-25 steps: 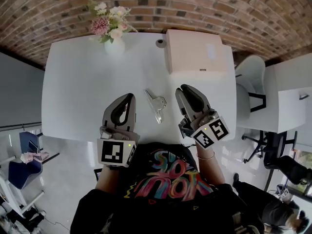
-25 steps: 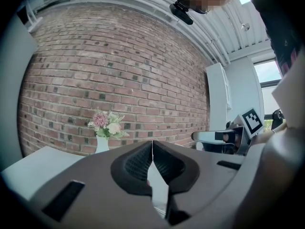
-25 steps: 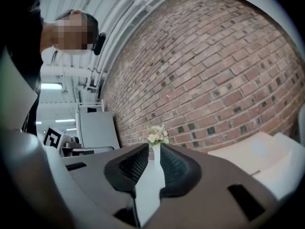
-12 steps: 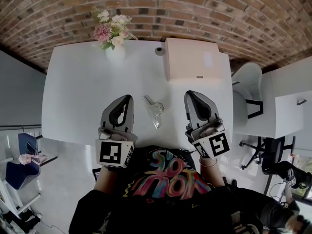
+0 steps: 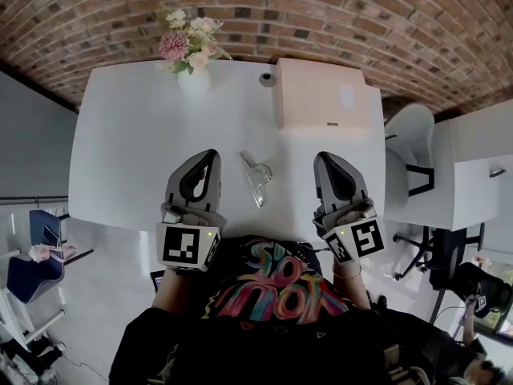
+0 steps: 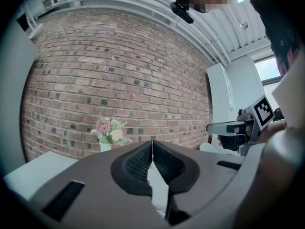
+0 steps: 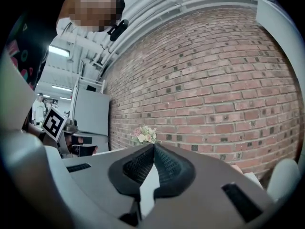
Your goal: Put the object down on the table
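A metal bulldog clip [image 5: 255,176], shiny with folded wire handles, lies flat on the smooth white table [image 5: 128,135], near its near edge. It lies between the two grippers, touching neither.

Left gripper [image 5: 211,156]: ribbed dark pads pressed together, nothing between them.

Right gripper [image 5: 325,158]: likewise clenched and empty.

Far side: rectangular pale pink box [image 5: 325,93]; flowers in a white vase [image 5: 189,46].

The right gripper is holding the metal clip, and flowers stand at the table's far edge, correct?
No: the head view shows the metal clip lying on the table, apart from the right gripper, whose jaws are shut on nothing. Flowers do stand at the far edge.
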